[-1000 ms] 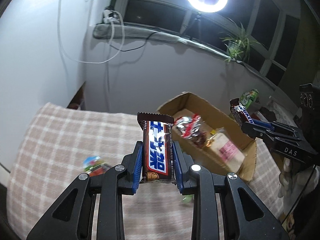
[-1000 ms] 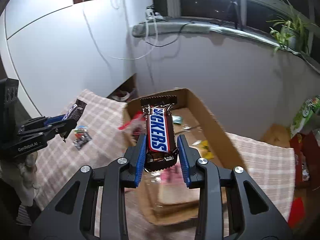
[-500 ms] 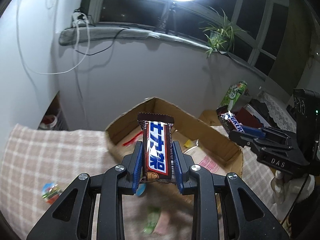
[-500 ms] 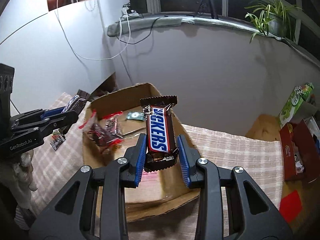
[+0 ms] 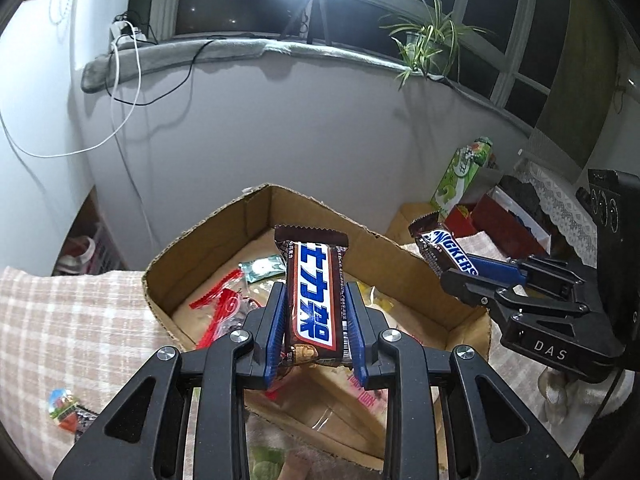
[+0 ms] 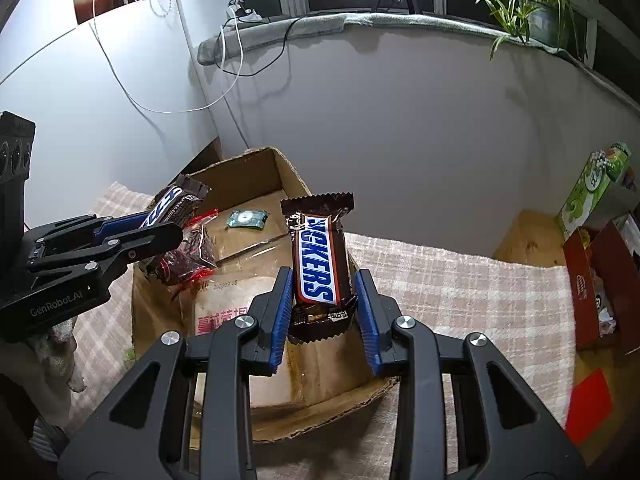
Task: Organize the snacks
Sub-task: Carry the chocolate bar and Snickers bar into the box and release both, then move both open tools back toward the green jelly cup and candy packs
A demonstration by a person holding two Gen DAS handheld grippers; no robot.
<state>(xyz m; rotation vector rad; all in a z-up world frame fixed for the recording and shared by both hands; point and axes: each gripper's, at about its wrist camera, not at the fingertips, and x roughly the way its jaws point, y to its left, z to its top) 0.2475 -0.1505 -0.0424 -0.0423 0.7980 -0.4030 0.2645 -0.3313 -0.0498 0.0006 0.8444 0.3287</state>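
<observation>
Left wrist view first: left gripper (image 5: 314, 330) clamped on a bar (image 5: 314, 296), jaws narrow, wrapper upright with its crimped end at twelve o'clock. Poised above the box (image 5: 256, 216), open top, near wall just below the fingers. Inside: red bag (image 5: 218, 310) at nine o'clock of the bar, small green packet (image 5: 262, 270) at eleven, a clear-wrapped pack under the jaws. At three o'clock, right gripper (image 5: 460, 270) with its own Snickers (image 5: 442, 248), hovering by the far rim. Loose snack (image 5: 66, 410) out on the checked cloth (image 5: 60, 320) at eight o'clock.

Right wrist view: right gripper (image 6: 322, 310) pinching the Snickers (image 6: 318, 260) near its lower end, jaws a little wider, bar leaning slightly. Box (image 6: 292, 176) beneath and behind; red bag (image 6: 192, 256) at nine o'clock, green packet (image 6: 246, 218) at eleven, pink-lettered pack (image 6: 224, 312) on the floor. Left gripper (image 6: 164, 236) in at nine o'clock.

Step in hand, by the look of it: carrying both bars to the box. Next: lower over a bare patch, then release.
</observation>
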